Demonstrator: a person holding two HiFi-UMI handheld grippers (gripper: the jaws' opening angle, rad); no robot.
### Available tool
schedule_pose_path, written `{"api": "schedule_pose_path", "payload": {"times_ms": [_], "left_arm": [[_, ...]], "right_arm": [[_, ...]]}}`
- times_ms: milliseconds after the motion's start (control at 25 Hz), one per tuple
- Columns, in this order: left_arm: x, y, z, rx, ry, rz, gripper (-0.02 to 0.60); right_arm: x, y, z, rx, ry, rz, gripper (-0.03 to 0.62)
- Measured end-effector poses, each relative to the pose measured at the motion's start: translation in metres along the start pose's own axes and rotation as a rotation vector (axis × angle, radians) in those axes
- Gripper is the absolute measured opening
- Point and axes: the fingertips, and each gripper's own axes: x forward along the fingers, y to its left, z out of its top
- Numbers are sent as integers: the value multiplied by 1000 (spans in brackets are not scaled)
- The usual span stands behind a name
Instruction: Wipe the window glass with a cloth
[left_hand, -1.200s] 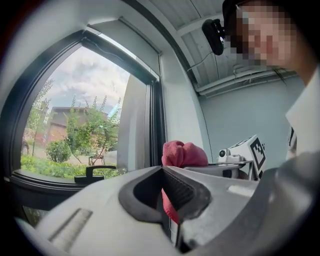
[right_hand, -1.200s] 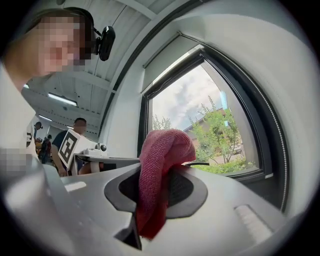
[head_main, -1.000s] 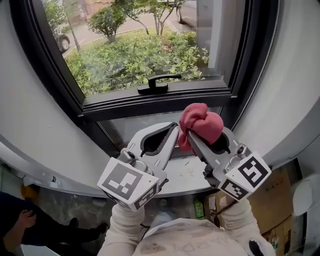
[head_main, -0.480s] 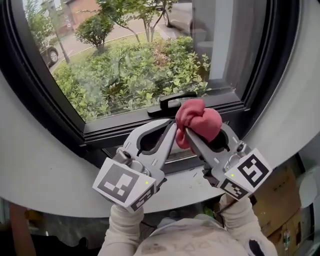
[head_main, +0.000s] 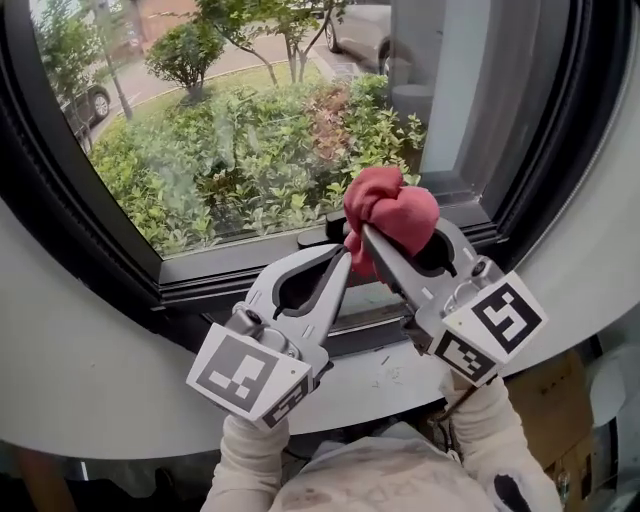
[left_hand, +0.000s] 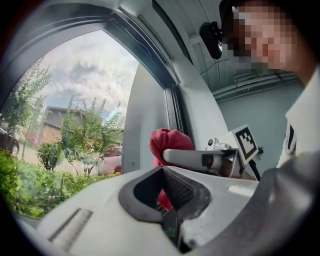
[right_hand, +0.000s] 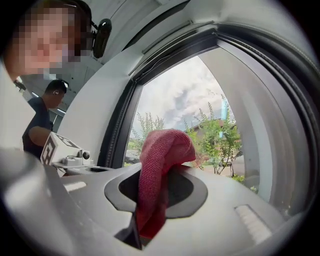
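Both jaws of the white right gripper (head_main: 362, 234) clamp the bunched red woven cloth (head_main: 392, 205), wad foremost to meet the clear window glass (head_main: 250, 130) at twelve o'clock, while the white left gripper (head_main: 343, 262), at seven o'clock of the cloth, sits closed and empty.

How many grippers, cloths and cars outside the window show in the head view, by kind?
Grippers: 2, the left gripper and the right gripper
Cloths: 1, the red cloth
Cars: 2, the left car and the top car
Total: 5
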Motion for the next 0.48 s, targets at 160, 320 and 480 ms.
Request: {"api": "schedule_pose_path", "payload": {"times_ms": [160,320,480], "left_arm": [[7,17,3,4,-11,33,2],[9,37,8,4,-15,53,2],[16,56,13,10,-16,68,2]], "right_arm": [[37,-22,34,-56,-19,-1,109],[75,-41,66,-109,-40,-27,109],[107,-60,89,-132,-46,-44,110]]}}
